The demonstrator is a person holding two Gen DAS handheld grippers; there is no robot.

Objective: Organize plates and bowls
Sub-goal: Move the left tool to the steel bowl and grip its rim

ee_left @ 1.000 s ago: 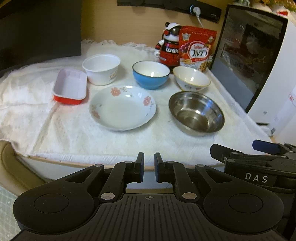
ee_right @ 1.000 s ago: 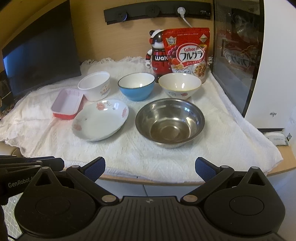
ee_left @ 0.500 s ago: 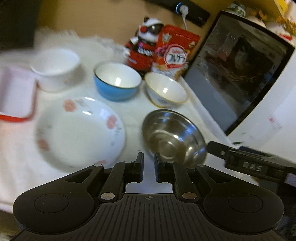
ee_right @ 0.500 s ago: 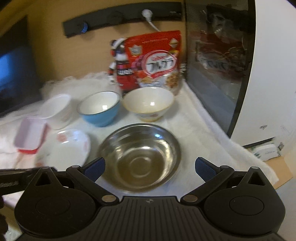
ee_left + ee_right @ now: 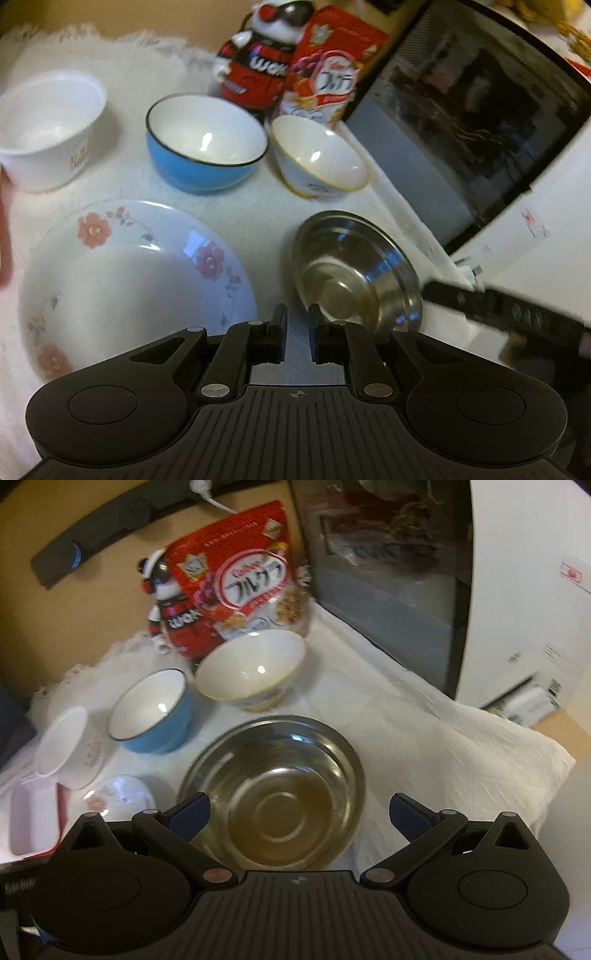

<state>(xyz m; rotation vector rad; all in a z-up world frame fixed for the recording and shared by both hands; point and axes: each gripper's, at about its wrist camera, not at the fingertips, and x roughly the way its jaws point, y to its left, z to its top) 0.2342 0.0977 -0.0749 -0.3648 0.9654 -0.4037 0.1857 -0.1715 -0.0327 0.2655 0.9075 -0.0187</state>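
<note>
On the white cloth stand a floral plate (image 5: 122,273), a steel bowl (image 5: 354,273), a blue bowl (image 5: 205,142), a cream bowl (image 5: 319,158) and a white cup-shaped bowl (image 5: 48,129). My left gripper (image 5: 295,319) is shut and empty, hovering over the cloth between the plate and the steel bowl. My right gripper (image 5: 299,808) is open, its blue-padded fingers spread over the near rim of the steel bowl (image 5: 273,790). The blue bowl (image 5: 151,712), cream bowl (image 5: 251,672), white bowl (image 5: 68,746), plate (image 5: 118,797) and a red-and-white rectangular dish (image 5: 33,819) lie to its left and beyond.
A red cereal bag (image 5: 240,579) and a red-black robot figure (image 5: 262,59) stand at the back by the wall. A white microwave (image 5: 480,590) with a dark door borders the right side. The right gripper's body (image 5: 509,314) crosses the left view's right edge.
Both grippers have moved forward over the table and tipped down, so the dishes look larger. The left one came to the gap between plate and steel bowl. The right view has rolled.
</note>
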